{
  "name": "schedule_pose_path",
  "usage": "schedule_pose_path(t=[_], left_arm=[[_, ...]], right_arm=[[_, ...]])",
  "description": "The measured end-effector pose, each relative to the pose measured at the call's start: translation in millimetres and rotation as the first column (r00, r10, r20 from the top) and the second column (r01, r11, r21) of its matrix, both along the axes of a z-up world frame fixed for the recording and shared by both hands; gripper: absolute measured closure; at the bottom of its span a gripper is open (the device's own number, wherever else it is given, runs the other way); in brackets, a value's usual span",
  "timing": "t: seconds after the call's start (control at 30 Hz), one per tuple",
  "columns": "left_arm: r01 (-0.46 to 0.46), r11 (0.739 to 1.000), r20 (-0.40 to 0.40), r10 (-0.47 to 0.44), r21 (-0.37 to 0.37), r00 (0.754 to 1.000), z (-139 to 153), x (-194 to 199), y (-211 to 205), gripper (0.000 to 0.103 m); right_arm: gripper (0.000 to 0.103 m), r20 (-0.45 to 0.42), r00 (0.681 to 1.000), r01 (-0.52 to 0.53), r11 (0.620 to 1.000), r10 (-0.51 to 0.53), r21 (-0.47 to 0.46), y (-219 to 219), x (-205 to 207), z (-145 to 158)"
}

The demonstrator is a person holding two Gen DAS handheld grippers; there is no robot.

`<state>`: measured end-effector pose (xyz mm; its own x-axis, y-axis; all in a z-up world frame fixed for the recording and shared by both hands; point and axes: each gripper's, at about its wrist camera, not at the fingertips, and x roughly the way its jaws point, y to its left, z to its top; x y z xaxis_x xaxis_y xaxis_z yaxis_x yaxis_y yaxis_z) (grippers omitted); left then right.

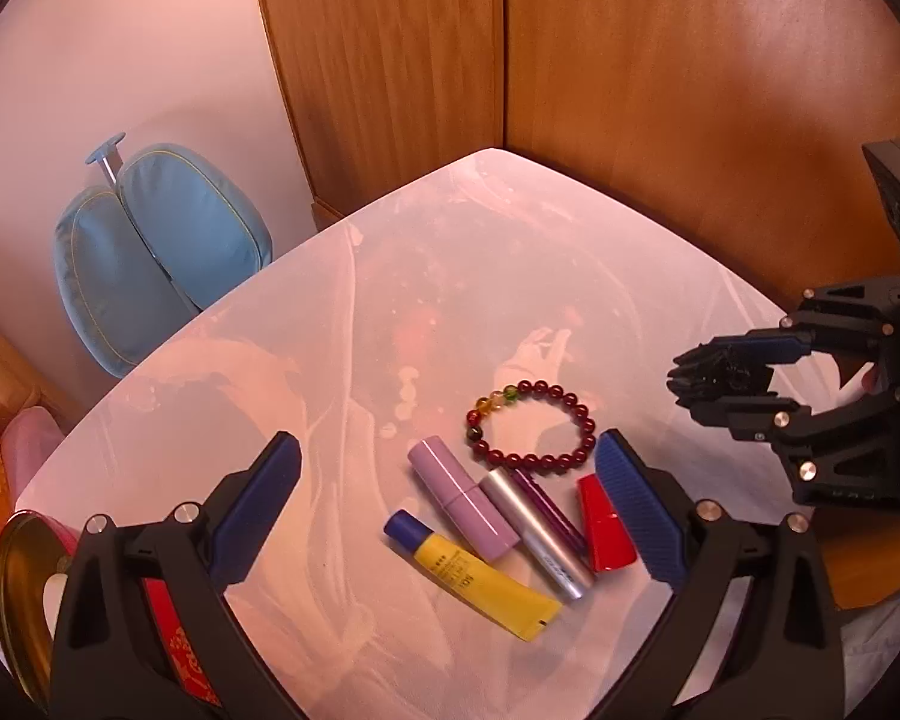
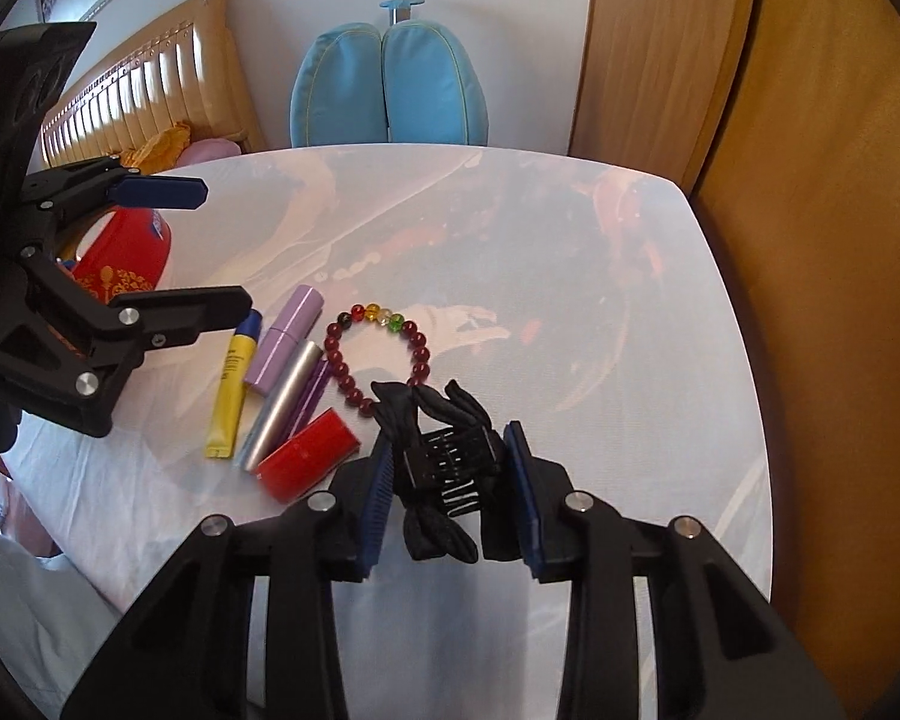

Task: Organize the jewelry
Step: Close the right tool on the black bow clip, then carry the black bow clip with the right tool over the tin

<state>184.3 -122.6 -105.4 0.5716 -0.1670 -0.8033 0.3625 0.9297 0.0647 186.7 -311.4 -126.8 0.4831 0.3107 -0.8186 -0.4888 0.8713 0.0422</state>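
Now the right hand-held gripper (image 2: 447,468) clenches a black hair claw (image 2: 444,450), hovering just near of the bead bracelet (image 2: 384,354); the left hand-held gripper (image 1: 450,468) hangs released.

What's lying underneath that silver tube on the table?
A purple pen pokes out from beneath the silver tube, beside the red case. Its lower part is covered, so I can't see its full length.

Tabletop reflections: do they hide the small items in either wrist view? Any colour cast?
Left wrist: warm pink cast, table glossy with smeared reflections, bead bracelet still crisp. Right wrist: cooler, similar reflections behind the bracelet; black hair clip sharp between the right gripper fingers. Both show fisheye bending at the edges.
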Motion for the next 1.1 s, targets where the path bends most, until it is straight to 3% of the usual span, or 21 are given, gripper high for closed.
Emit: schedule_pose_path(t=[0.2, 0.3, 0.43, 0.67, 0.87, 1.0, 1.1], left_arm=[[-0.024, 0.999, -0.036, 0.025, 0.021, 0.999, 7.3, -41.8, -10.0, 0.007], [-0.037, 0.999, -0.068, 0.037, 0.004, 0.997, 10.0, -67.8, -7.5, 0.007], [-0.068, 0.997, -0.095, 0.07, 0.033, 0.993, 17.4, -97.5, -2.5, 0.007], [-0.099, 0.995, -0.039, 0.099, 0.013, 0.994, 49.3, -121.1, 18.3, 0.007], [-0.1, 0.992, 0.018, 0.102, -0.07, 0.995, 60.9, -134.1, 67.0, 0.007], [-0.092, 0.996, 0.032, 0.092, -0.012, 0.995, 65.4, -148.7, 116.6, 0.007], [-0.137, 0.99, 0.001, 0.137, -0.023, 0.991, 72.3, -152.4, 161.5, 0.007]], right_arm=[[0.066, -0.04, 0.999, 0.02, 0.999, -0.019, 0.039, -6.5, -47.1, -1.6], [0.066, -0.028, 0.999, 0.04, 0.998, -0.039, 0.039, -9.8, -63.9, 2.4], [0.066, 0.002, 0.998, 0.067, 0.996, -0.067, 0.061, -13.0, -81.2, 14.7], [0.066, 0.037, 0.999, 0.01, 0.999, -0.012, 0.043, 11.3, -108.2, 39.5], [0.066, 0.037, 0.999, 0.019, 0.999, -0.02, 0.028, 49.9, -104.4, 45.7], [0.066, 0.015, 0.997, 0.072, 0.993, -0.074, 0.094, 85.5, -97.4, 44.1], [0.066, -0.03, 0.996, 0.091, 0.989, -0.088, 0.118, 118.5, -98.5, 41.7]])
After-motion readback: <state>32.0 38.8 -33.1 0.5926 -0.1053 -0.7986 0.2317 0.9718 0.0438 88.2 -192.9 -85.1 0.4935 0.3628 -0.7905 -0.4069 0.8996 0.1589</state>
